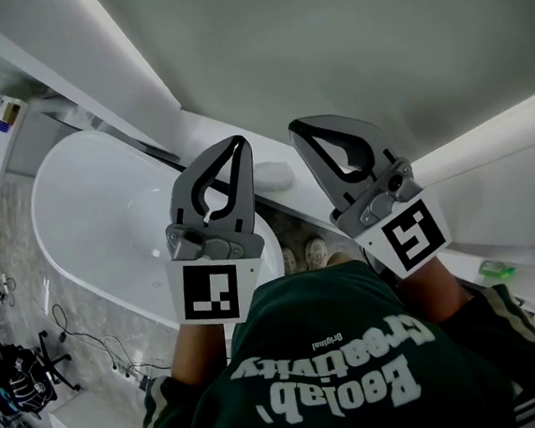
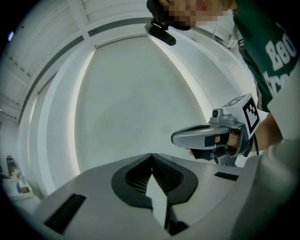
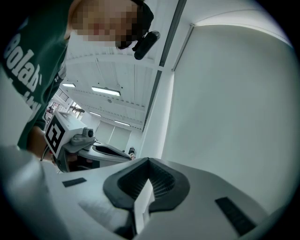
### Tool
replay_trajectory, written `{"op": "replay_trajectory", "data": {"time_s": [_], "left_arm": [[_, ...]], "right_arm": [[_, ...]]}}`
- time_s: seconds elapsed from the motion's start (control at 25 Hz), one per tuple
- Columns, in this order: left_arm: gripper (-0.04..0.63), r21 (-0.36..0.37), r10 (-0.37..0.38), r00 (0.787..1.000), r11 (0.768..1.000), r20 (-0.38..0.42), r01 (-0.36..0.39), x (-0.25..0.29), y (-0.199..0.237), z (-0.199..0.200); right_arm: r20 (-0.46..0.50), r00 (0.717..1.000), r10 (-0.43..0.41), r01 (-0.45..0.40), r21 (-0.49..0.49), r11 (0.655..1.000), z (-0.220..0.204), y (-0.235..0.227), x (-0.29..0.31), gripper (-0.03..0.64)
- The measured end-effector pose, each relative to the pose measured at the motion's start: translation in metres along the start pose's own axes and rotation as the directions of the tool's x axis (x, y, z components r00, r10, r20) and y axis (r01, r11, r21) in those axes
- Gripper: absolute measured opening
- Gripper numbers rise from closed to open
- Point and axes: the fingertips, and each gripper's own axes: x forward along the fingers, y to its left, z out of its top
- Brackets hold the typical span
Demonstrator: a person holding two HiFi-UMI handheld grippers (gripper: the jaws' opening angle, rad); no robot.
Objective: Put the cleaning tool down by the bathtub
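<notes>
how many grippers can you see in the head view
2. The left gripper is over the bathtub; the right gripper is beside it, against the white wall. Both are shut, holding nothing.

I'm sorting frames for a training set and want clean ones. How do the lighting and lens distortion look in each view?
Head view: sharp and evenly lit, with a soft sheen on the bathtub. Left gripper view: strong fisheye with black corners, and the light strip is bowed into an arc. Right gripper view: the same fisheye and dark corners, and the ceiling lamps glare white.
</notes>
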Motion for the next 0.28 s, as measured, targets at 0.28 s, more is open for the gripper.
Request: {"op": "replay_trajectory", "data": {"time_s": [0.28], "left_arm": [[0.009,-0.009,-0.009,1.0,1.0,0.002,0.009,0.0024,-0.0019,0.002]], "right_arm": [[0.001,1.0,0.002,-0.002,0.0,1.0,0.0023,-0.0011,-0.001,0.014]]}}
